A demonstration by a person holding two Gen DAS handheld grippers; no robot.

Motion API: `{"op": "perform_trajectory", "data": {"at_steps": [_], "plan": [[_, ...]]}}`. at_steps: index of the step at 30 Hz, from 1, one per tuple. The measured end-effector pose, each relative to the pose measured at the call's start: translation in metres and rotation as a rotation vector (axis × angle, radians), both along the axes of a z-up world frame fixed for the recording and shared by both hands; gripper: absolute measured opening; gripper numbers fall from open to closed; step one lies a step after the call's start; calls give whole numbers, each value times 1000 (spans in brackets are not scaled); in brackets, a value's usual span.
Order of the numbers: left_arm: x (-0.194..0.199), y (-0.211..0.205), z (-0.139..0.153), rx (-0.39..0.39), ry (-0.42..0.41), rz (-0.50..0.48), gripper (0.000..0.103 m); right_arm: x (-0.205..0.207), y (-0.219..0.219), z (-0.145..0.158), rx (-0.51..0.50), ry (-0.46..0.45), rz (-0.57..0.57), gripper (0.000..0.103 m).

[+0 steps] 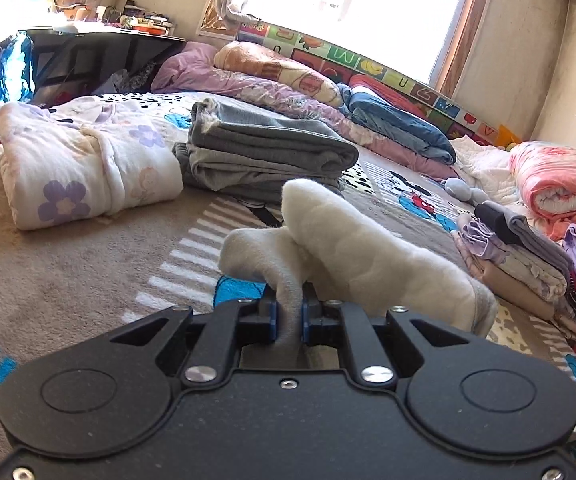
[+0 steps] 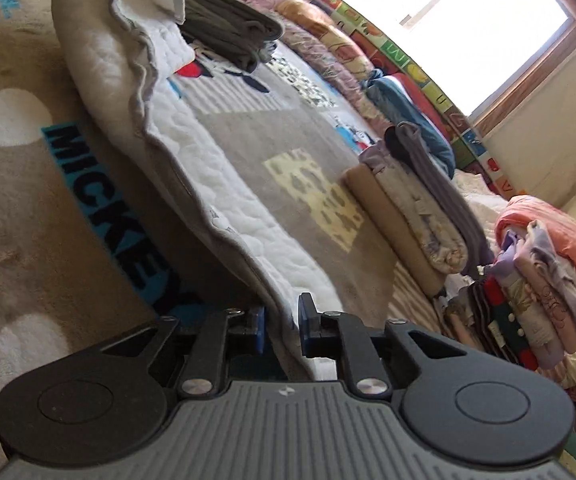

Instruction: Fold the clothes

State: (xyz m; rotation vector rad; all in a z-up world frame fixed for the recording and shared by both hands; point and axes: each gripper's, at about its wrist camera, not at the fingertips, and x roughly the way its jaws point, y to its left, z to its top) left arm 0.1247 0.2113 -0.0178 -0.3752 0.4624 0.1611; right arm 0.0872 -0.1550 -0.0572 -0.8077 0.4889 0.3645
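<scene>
Cream fleece fills the middle of both views: a grey garment with a thick white fleece lining (image 1: pixel 352 248) is stretched between the 2 grippers above a Mickey Mouse blanket (image 1: pixel 67 280) that covers the bed. The left gripper (image 1: pixel 288 316) has its blue-padded fingers (image 1: pixel 272 316) pressed tight on a bunched fold of the garment, which bulges up in front of it and droops to the right. In the right wrist view the same garment (image 2: pixel 223 200) runs as a long taut band from the right gripper (image 2: pixel 281 328) up and away to the far top left, its grey outer side on the left and the quilted white lining facing right. The right gripper's fingers (image 2: pixel 307 332) pinch the garment's near edge, the cloth lying against the left pad with a little gap showing beside the right one.

Behind the garment lie a folded flowered white piece (image 1: pixel 87 168) and, just beside it, a stack of folded grey clothes (image 1: pixel 263 152). At the right stands a pile of folded lilac, beige and grey clothes (image 1: pixel 516 252), near a rolled pink quilt (image 1: pixel 564 184). Rumpled bedding (image 1: pixel 271 76) lies along an alphabet play mat (image 1: pixel 368 64) under a bright window (image 1: pixel 360 0).
</scene>
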Motion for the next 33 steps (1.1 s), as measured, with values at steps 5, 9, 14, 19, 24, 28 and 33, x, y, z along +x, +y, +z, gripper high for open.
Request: {"op": "perform_trajectory", "data": {"at_steps": [5, 9, 14, 19, 24, 28, 33], "plan": [[2, 13, -9, 6, 75, 85, 9, -3, 5, -5, -130, -76, 93, 16], [-1, 25, -8, -22, 115, 147, 32, -11, 3, -34, -285, 79, 202, 18], [-24, 43, 9, -96, 29, 243, 48, -15, -31, -1, -57, 217, 130, 38], [-32, 46, 14, -215, -22, 182, 48, 2, -79, 33, 355, 277, -30, 55], [-26, 41, 6, -386, -21, 96, 51, 28, -128, 32, 887, 328, -254, 57], [-20, 11, 9, -333, 9, 34, 63, 26, -155, 3, 1207, 370, -363, 64], [-9, -36, 16, -53, 38, -3, 72, 5, -152, -31, 1258, 414, -375, 68]]}}
